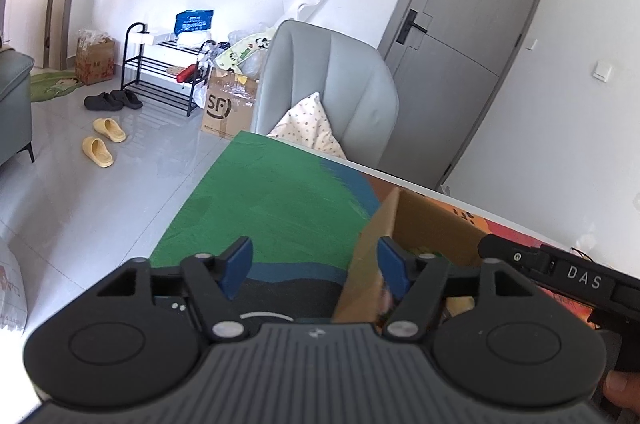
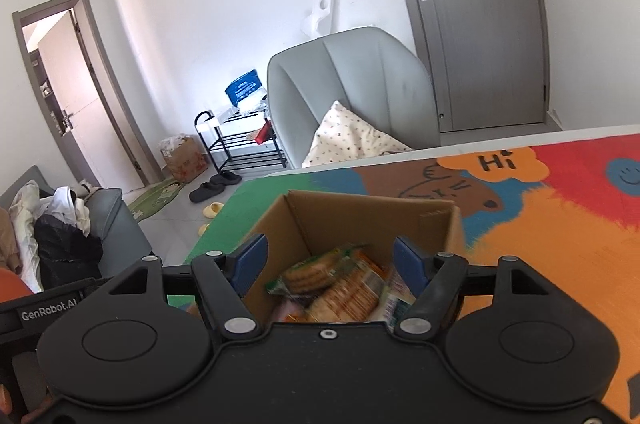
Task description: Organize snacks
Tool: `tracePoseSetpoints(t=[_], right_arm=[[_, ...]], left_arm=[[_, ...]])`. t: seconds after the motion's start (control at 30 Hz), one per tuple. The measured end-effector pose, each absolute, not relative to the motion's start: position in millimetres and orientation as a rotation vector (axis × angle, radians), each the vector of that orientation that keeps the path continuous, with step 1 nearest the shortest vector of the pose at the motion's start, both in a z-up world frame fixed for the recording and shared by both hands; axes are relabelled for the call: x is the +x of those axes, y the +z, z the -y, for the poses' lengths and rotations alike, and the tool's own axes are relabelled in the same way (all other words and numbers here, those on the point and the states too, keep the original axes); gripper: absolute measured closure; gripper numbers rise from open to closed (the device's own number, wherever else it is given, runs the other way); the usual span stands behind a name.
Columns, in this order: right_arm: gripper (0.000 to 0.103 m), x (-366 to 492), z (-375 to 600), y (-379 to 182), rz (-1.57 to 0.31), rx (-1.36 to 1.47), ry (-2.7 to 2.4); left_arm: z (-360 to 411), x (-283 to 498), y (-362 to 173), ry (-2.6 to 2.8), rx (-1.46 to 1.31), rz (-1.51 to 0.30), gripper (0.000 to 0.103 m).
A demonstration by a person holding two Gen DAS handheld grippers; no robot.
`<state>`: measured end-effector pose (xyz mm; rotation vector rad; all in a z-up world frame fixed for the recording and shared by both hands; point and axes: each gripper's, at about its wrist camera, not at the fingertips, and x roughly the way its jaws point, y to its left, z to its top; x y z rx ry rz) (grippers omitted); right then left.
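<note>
- The right hand-held gripper (image 2: 328, 262) is wide open and empty above the cardboard box (image 2: 372, 220) of biscuit packs (image 2: 340, 288).
- The left hand-held gripper (image 1: 316, 260) is wide open and empty too, at the box's edge.
- Best to pull both up slowly without bumping the box.

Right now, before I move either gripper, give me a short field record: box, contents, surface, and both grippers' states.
box: open brown cardboard box, upright on the mat
contents: several crinkly snack packets, biscuit pictures on some; count unclear
surface: colourful cartoon table mat, green at one end, orange and red at the other
left gripper: open, empty, straddling the box's near wall
right gripper: open, empty, over the box opening
loose snacks outside box: none visible
</note>
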<state>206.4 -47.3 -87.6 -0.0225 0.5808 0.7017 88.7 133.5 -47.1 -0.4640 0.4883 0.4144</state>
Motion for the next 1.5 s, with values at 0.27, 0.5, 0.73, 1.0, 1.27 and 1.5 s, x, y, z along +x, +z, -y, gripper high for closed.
tracePoseSetpoints(t=[0.27, 0.5, 0.73, 1.0, 1.27, 1.5], right_arm=[[0.029, 194, 85, -83, -0.574, 0.004, 0.659], [0.018, 180, 115, -79, -0.560, 0.025, 0.639], [0.003, 165, 143, -71, -0.532, 0.047, 0.599], [0.000, 149, 168, -67, -0.513, 0.073, 0.552], [0.000, 127, 193, -59, -0.481, 0.081, 0.490], [0.000, 113, 203, -50, -0.486, 0.051, 0.438]], left_arm=[[-108, 85, -39, 0.379, -0.428, -0.483, 0.022], [-87, 87, -36, 0.371, -0.384, -0.500, 0.016], [-64, 83, -27, 0.362, -0.307, -0.500, 0.006], [-49, 80, -17, 0.315, -0.276, -0.518, 0.003], [-31, 73, -9, 0.264, -0.219, -0.528, 0.000], [-14, 64, -5, 0.204, -0.181, -0.554, 0.000]])
